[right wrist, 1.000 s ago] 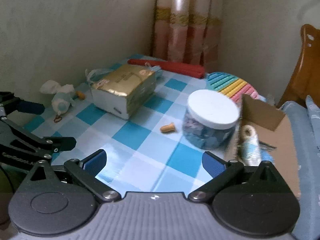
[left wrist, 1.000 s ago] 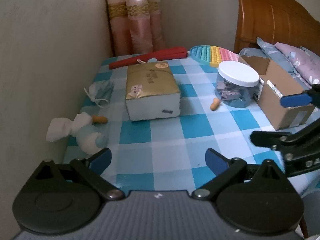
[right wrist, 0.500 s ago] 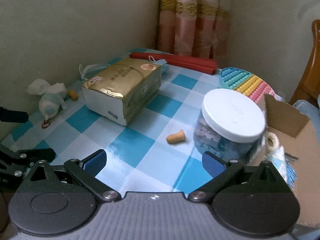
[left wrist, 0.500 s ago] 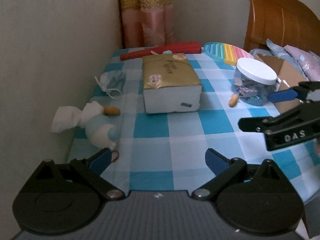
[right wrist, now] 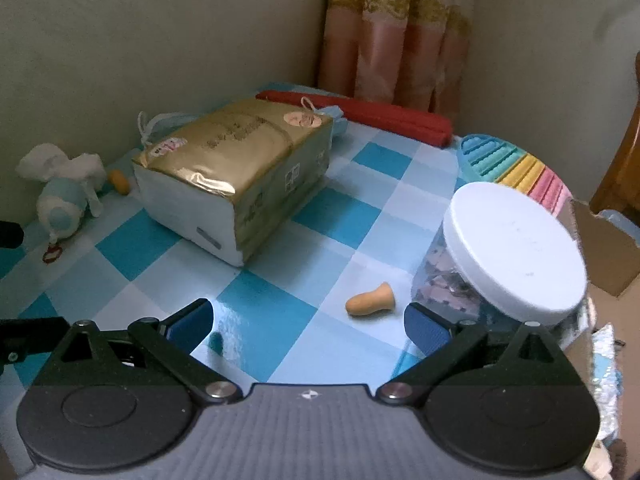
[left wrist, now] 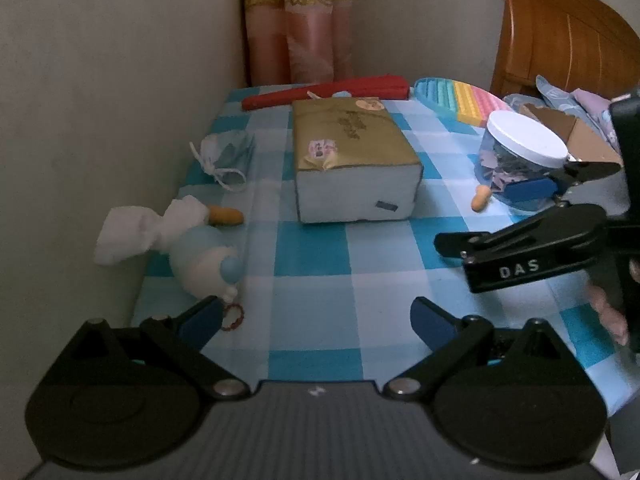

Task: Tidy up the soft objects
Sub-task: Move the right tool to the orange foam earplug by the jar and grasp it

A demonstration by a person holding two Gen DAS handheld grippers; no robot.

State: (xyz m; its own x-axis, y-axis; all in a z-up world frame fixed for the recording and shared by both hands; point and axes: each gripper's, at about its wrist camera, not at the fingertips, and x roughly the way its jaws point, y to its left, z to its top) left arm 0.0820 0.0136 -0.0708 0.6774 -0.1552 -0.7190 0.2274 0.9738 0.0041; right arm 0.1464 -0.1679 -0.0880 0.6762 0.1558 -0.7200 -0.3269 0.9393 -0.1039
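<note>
- Orange earplug lay large between the right gripper's spread, empty fingers; left view barely showed it.
- Left gripper likewise gaped empty; cardboard box was cut off.

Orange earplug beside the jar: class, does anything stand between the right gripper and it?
Nothing visible does. The orange earplug lies on bare checked tablecloth ahead of the open right gripper; the jar stands to its right, off the path.

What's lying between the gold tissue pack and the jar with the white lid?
Only a small orange earplug on bare checked cloth, nearer the jar than the tissue pack; right wrist view.
</note>
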